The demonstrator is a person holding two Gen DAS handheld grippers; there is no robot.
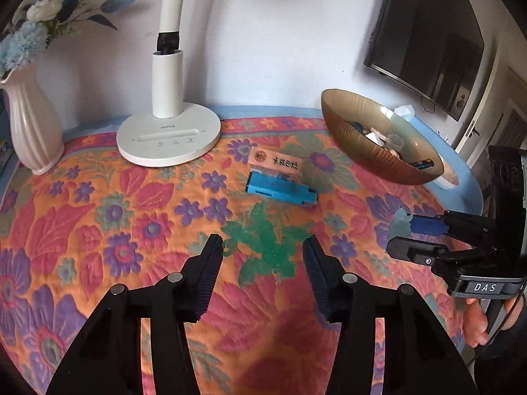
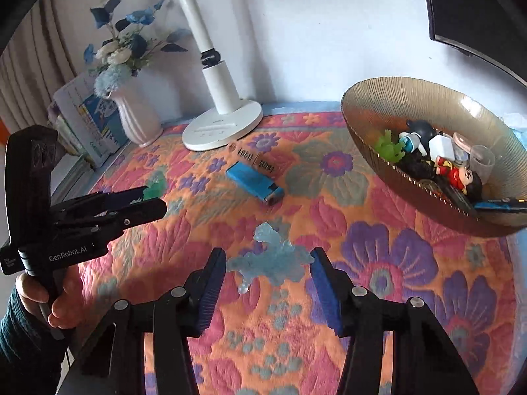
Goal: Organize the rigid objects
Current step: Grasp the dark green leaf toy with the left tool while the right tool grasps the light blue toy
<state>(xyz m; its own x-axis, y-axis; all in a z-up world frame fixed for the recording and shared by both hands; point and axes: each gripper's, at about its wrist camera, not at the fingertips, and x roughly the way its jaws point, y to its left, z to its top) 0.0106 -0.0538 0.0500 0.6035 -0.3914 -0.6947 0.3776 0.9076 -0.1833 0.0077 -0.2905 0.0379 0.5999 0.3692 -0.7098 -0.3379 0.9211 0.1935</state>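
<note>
Right wrist | right gripper clamped on pale-blue figure, head away | left gripper clamps green figure

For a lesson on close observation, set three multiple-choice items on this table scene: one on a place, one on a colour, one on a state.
1. Where does the blue lighter lie?
A. In the brown bowl
B. On the floral cloth, beside the orange packet
C. On the lamp base

2. What colour is the translucent toy figure in the left gripper?
A. Green
B. Red
C. Yellow

3. What state is the right gripper in?
A. Open, with nothing between its fingers
B. Resting inside the bowl
C. Closed on a pale blue translucent toy figure

Answers:
1 B, as the lighter lies flat on the cloth next to the packet.
2 A, as the figure between the fingers is green.
3 C, as both pads press the pale blue figure's sides.
</note>
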